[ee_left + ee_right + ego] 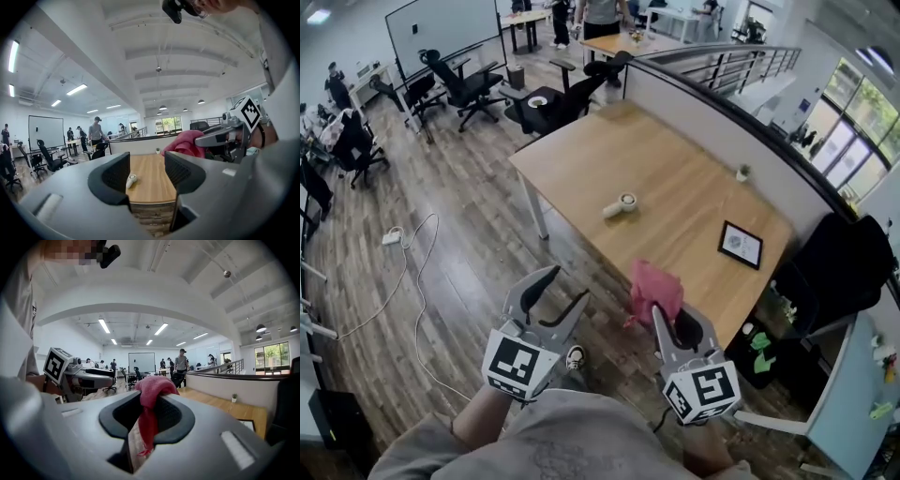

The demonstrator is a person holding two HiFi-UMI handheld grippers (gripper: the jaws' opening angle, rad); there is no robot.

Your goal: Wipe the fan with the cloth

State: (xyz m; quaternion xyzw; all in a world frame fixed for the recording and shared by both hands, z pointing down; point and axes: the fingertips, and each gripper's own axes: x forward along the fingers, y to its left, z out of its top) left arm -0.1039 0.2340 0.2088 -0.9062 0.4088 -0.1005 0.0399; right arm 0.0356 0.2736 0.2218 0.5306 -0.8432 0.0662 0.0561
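**Head view:** The left gripper (563, 289) holds its fingers wide apart with nothing between them. The right gripper (684, 323) pinches a crumpled pink fabric cloth (656, 289), which bunches above its fingertips. The small white handheld fan (620, 205) lies on the light wooden table (694, 150), well beyond both sets of fingers.

**Left gripper view:** The gap between the fingers is empty. The fan shows far past it.

**Right gripper view:** The fingers clamp the cloth, and one end hangs below them.

**Progress:** The cloth is secured. The approach to the fan and all wiping remain.
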